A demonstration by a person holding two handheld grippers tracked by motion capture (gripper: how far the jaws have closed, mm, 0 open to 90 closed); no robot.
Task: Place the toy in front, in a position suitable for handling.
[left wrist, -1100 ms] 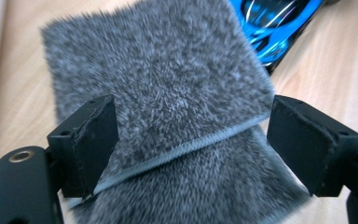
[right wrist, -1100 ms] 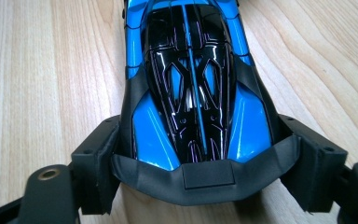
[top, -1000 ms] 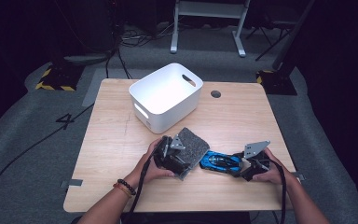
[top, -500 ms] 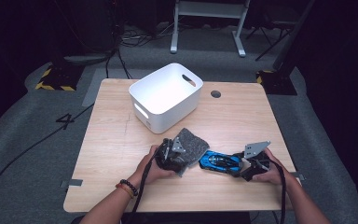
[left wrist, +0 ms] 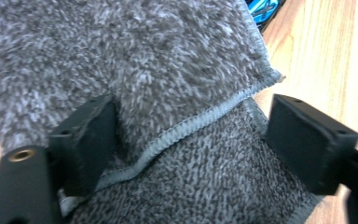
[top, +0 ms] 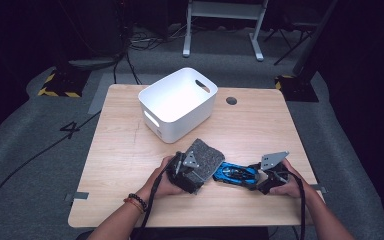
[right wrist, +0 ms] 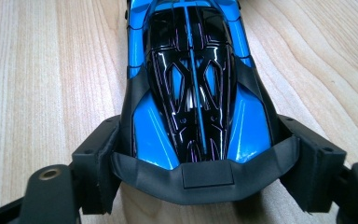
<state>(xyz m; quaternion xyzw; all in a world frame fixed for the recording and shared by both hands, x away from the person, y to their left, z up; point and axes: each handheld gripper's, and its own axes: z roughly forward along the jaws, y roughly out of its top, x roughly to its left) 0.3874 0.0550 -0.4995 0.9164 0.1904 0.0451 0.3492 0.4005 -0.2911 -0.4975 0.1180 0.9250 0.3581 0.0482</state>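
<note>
High view: one white bin (top: 177, 102), one grey cloth (top: 206, 156) between the just-opened left gripper (top: 192, 172) jaws (folded), one blue car (top: 236, 174) clamped by the right gripper (top: 260, 178), both below the bin.

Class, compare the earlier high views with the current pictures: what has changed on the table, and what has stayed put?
The left gripper has just been opening its jaws, with the grey cloth between them, bunched against one pad. The right gripper stays closed on the blue toy car. The white bin, car and cloth lie as before.
</note>
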